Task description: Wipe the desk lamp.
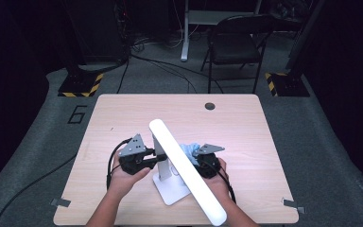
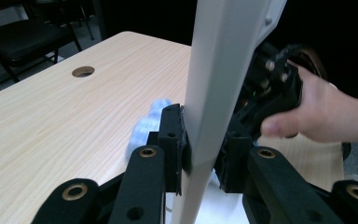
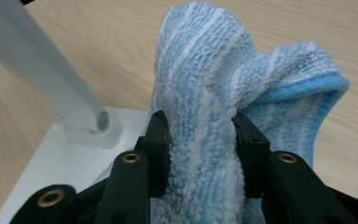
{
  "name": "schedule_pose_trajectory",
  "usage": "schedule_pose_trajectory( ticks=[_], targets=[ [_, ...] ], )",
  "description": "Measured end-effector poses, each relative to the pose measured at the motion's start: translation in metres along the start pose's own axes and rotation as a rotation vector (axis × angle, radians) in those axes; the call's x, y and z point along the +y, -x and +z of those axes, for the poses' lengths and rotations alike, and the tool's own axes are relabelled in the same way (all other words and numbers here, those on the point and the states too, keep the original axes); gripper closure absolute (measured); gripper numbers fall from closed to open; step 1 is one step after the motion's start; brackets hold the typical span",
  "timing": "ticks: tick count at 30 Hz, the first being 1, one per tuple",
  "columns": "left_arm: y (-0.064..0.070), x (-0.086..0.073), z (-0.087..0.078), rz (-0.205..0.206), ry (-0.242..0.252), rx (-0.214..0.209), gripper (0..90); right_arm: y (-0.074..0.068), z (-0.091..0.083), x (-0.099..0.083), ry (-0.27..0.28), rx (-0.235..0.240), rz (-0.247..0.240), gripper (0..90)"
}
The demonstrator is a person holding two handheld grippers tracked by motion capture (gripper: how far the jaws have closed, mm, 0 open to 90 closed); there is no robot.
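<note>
A white desk lamp stands near the front of the table, with a long bar head [image 1: 187, 169] slanting over a square base [image 1: 172, 188]. My left gripper [image 1: 157, 156] is shut on the lamp's upright arm [image 2: 214, 93], its jaws pressed against both sides of it. Behind the bar, my right gripper [image 1: 194, 158] is shut on a bunched blue-and-white striped cloth [image 3: 223, 93], held just above the base [image 3: 65, 163]. That cloth [image 1: 189, 149] peeks out beside the lamp bar. The lamp's hinge [image 3: 91, 123] sits left of the cloth.
The wooden table [image 1: 123, 118] has a round cable hole [image 1: 210, 106] at its far edge. A black folding chair [image 1: 236, 42] stands beyond the table, with cables on the floor. Black cables trail from both grippers.
</note>
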State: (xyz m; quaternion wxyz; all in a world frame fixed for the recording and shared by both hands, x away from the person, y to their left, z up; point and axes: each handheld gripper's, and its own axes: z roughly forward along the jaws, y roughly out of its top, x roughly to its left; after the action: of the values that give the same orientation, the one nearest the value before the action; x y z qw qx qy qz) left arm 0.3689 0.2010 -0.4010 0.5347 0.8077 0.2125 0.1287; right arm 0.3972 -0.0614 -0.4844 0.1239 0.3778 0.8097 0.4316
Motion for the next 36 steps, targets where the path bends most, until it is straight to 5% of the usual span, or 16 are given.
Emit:
schedule_pose_trajectory(
  ticks=[5, 9, 10, 12, 17, 21, 23, 31, 36],
  targets=[
    [0.000, -0.001, 0.001, -0.013, 0.011, 0.000, 74.5, -0.017, 0.022, -0.001, -0.060, 0.023, -0.050, 55.9],
    [0.000, -0.001, 0.001, -0.019, 0.012, 0.000, 74.4, -0.026, 0.028, -0.003, -0.038, -0.004, -0.071, 55.0],
    [0.000, -0.001, 0.001, -0.018, 0.011, 0.001, 74.5, -0.028, 0.029, -0.004, -0.035, -0.023, -0.137, 58.1],
    [0.001, -0.001, 0.000, -0.017, 0.009, 0.004, 74.6, -0.031, 0.029, -0.006, -0.032, -0.033, -0.178, 61.3],
    [0.002, -0.001, 0.000, -0.012, 0.004, 0.013, 74.9, -0.019, 0.028, -0.008, -0.028, 0.008, -0.143, 64.7],
    [0.002, -0.002, -0.001, -0.014, 0.009, 0.017, 74.9, -0.007, 0.024, -0.009, -0.029, -0.023, -0.161, 66.6],
    [0.002, -0.002, -0.001, -0.014, 0.010, 0.018, 74.9, 0.001, 0.022, -0.009, -0.024, -0.036, -0.111, 67.0],
    [0.002, -0.002, -0.001, -0.021, 0.012, 0.022, 74.9, 0.026, 0.015, -0.009, -0.039, -0.066, -0.054, 66.9],
    [0.002, -0.001, 0.000, -0.018, 0.003, 0.015, 74.7, 0.015, 0.016, -0.009, -0.031, -0.101, -0.055, 68.6]
  ],
)
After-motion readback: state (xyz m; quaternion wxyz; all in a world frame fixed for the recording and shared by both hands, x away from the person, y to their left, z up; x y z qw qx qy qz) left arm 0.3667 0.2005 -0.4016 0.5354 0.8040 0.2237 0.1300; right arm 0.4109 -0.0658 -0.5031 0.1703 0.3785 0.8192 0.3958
